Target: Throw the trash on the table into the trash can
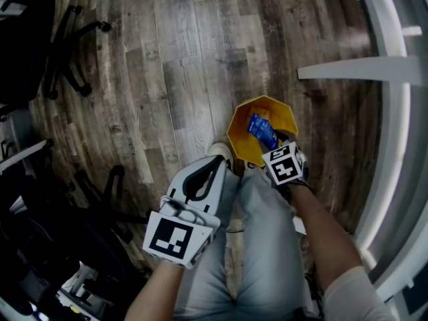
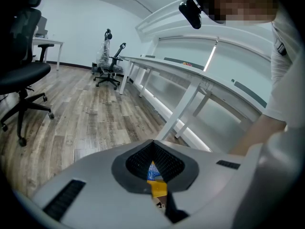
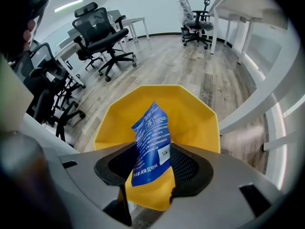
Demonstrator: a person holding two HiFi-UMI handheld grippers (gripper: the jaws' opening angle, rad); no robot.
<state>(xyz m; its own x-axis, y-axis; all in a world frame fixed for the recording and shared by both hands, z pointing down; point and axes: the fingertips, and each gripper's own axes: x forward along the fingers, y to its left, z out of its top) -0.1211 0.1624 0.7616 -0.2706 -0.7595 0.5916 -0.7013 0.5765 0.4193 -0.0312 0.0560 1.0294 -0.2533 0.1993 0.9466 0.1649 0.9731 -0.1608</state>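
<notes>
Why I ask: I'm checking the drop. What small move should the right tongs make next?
Probably lift the right tongs straight up with the jaws open. The jaws stand apart, yet the blue packet stands upright between them, directly over the yellow trash can. Backing away should let it fall in.

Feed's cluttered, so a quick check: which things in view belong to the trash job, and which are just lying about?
Job in hand:
blue packet, between the open jaws of the right gripper
yellow trash can, directly below the packet

Lying about:
black office chairs
white table
</notes>
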